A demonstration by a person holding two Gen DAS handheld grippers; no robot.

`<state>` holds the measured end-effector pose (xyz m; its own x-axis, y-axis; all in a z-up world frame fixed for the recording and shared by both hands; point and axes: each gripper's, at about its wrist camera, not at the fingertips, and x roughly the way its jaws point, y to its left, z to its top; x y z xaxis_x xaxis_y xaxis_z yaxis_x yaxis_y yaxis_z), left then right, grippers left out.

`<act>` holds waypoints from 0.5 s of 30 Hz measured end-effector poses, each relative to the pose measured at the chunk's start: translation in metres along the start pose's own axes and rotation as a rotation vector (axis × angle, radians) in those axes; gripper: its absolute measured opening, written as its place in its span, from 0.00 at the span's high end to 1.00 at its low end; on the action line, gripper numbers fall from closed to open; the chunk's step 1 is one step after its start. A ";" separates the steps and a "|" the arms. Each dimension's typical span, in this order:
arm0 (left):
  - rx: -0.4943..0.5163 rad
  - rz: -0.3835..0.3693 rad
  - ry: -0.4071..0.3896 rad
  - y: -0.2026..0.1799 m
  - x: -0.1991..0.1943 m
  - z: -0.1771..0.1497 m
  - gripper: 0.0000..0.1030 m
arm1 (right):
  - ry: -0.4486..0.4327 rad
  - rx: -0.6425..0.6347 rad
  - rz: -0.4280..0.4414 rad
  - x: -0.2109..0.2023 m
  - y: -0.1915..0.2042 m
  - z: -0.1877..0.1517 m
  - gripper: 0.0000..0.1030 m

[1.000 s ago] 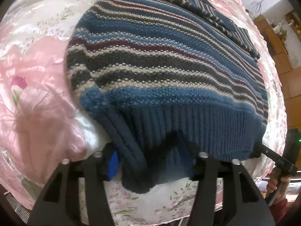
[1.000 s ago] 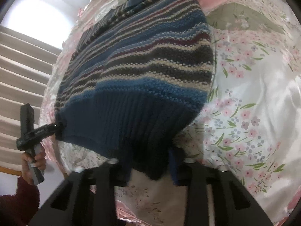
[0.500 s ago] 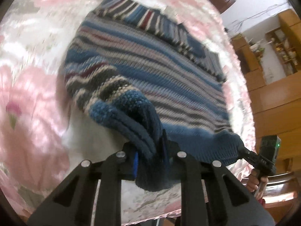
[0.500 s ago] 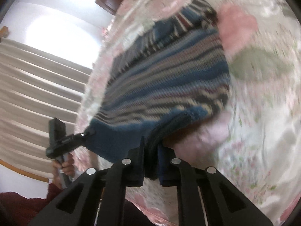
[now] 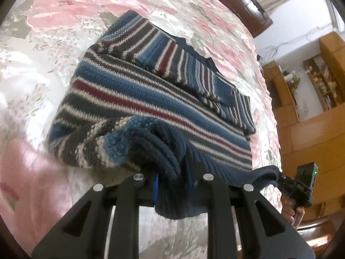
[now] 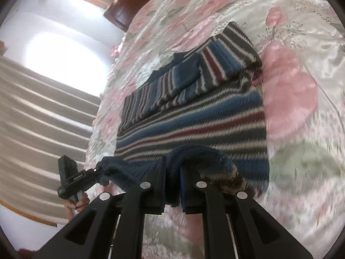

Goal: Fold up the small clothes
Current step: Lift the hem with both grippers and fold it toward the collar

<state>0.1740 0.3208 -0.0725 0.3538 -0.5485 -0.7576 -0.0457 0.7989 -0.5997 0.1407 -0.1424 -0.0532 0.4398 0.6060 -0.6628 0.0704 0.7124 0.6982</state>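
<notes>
The striped knit sweater (image 5: 151, 99) lies on the floral satin bedspread (image 5: 64, 21), sleeves folded across its upper part. The left gripper (image 5: 172, 181) and right gripper (image 6: 172, 185) each have their jaws pressed together on the ribbed navy hem (image 5: 194, 157), one near each lower corner, raising it off the bed. The knit appears thick, soft and moderately heavy; it sags between grips. The ribbed hem is the firmest hold. The satin is probably slippery, so the garment may slide.

A home bedroom — a bed under a satin floral bedspread (image 5: 215, 21), wooden shelves (image 5: 319, 82) at 3 o'clock, curtained window (image 6: 64, 54) — lived-in.
</notes>
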 end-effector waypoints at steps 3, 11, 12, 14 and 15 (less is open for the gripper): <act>-0.021 0.008 0.007 0.003 0.016 0.018 0.81 | 0.009 0.031 -0.035 0.019 -0.011 0.023 0.90; -0.055 0.067 0.063 0.021 0.066 0.051 0.78 | 0.063 0.139 -0.083 0.073 -0.050 0.063 0.90; -0.061 0.067 0.069 0.024 0.069 0.053 0.76 | 0.068 0.146 -0.088 0.078 -0.054 0.064 0.90; -0.075 0.059 0.079 0.029 0.074 0.053 0.73 | 0.082 0.147 -0.099 0.085 -0.059 0.066 0.88; -0.077 0.054 0.080 0.030 0.075 0.053 0.72 | 0.087 0.147 -0.098 0.087 -0.061 0.066 0.87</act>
<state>0.2490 0.3170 -0.1333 0.2729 -0.5255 -0.8058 -0.1353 0.8083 -0.5730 0.2335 -0.1565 -0.1351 0.3455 0.5696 -0.7458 0.2418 0.7139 0.6572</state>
